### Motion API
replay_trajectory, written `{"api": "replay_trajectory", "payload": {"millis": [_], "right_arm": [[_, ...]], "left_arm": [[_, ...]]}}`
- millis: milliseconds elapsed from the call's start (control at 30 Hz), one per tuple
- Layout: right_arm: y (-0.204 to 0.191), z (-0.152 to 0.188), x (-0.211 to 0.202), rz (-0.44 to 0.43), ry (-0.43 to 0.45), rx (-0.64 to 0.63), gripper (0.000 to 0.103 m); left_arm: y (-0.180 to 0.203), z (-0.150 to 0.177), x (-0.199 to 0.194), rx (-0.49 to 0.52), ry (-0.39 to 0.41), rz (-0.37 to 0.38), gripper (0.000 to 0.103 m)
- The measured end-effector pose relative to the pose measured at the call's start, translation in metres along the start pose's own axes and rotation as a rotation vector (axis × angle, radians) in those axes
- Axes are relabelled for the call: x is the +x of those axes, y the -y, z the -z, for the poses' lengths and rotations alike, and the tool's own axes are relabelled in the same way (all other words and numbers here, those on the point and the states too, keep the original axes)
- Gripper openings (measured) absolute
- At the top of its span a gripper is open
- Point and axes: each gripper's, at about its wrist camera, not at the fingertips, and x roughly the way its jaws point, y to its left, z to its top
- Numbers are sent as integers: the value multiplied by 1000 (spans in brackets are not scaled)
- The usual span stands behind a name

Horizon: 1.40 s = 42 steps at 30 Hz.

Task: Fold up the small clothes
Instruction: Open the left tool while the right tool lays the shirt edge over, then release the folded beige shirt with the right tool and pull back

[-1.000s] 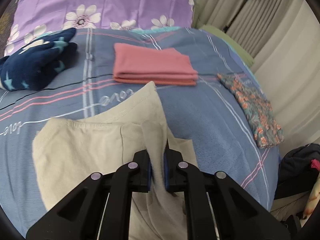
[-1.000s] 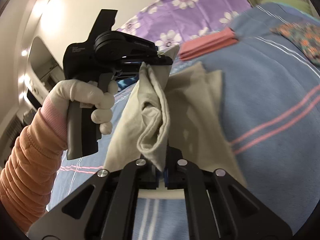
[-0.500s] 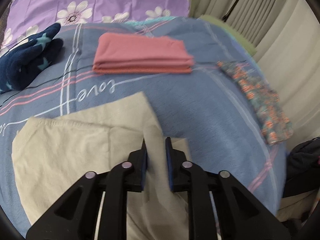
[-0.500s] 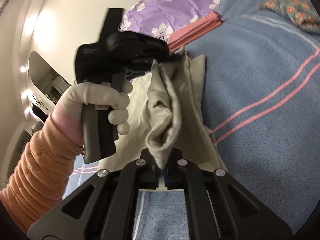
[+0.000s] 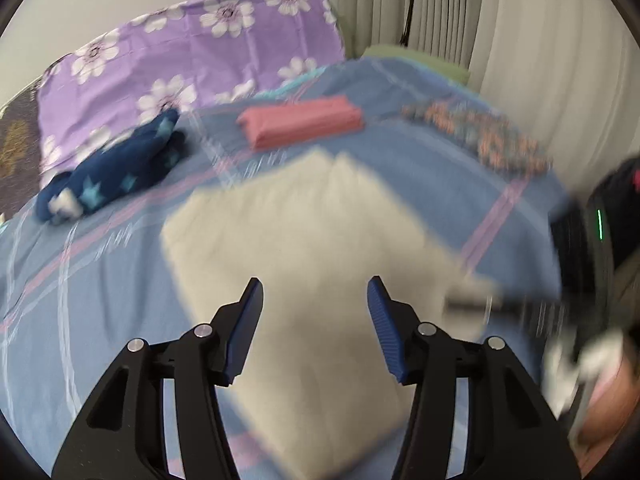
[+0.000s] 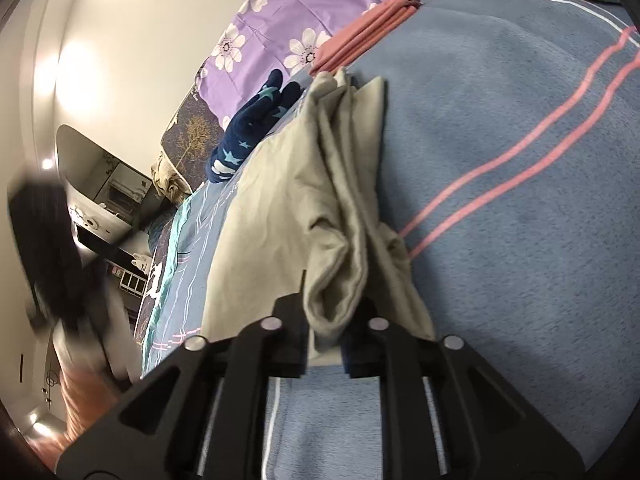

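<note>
A beige garment (image 5: 304,240) lies partly folded on the blue blanket (image 5: 100,280). My left gripper (image 5: 316,300) is open and empty above its near part. In the right wrist view the same beige garment (image 6: 280,208) lies along the bed with a bunched fold on top. My right gripper (image 6: 325,320) still has that fold between its fingers, with the jaws slightly parted around the cloth. The left wrist view is blurred by motion.
A folded pink garment (image 5: 300,124) lies at the back, a dark blue starred piece (image 5: 116,172) at the left, a floral cloth (image 5: 484,140) at the right. A purple flowered pillow (image 5: 192,64) stands behind. Curtains (image 5: 520,40) hang at the right.
My left gripper has let go of the beige garment, opened wide and pulled back. The garment's lifted fold has dropped onto the bed. My right gripper's jaws have eased slightly on the cloth.
</note>
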Motion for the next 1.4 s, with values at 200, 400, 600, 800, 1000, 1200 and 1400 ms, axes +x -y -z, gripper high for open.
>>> {"api": "replay_trajectory", "payload": {"millis": [200,400,600,800,1000,1200,1400], "right_arm": [[-3,-9,1,5,-9,-16,9],[-16,-19,-16,-92,30,19,6],[-8,-15,-15,-23,23,40,6],[5,-5,-7,32,-5,58,6],[-14,-7,-26,52,39,-12,6],[10,3,-18,143,8,9,6],[-39,6,-42,323,156,-240,14]], "left_arm": [[5,73,-16,6,-69,-63,55],[9,89,-7,-11,-62,-127,55],[6,88,-4,-28,-52,-158,55],[0,100,-2,-32,-89,-187,48],[7,102,-15,-11,-84,-173,20],[7,100,-33,-52,-70,22,8],[11,77,-35,3,12,6,11]]}}
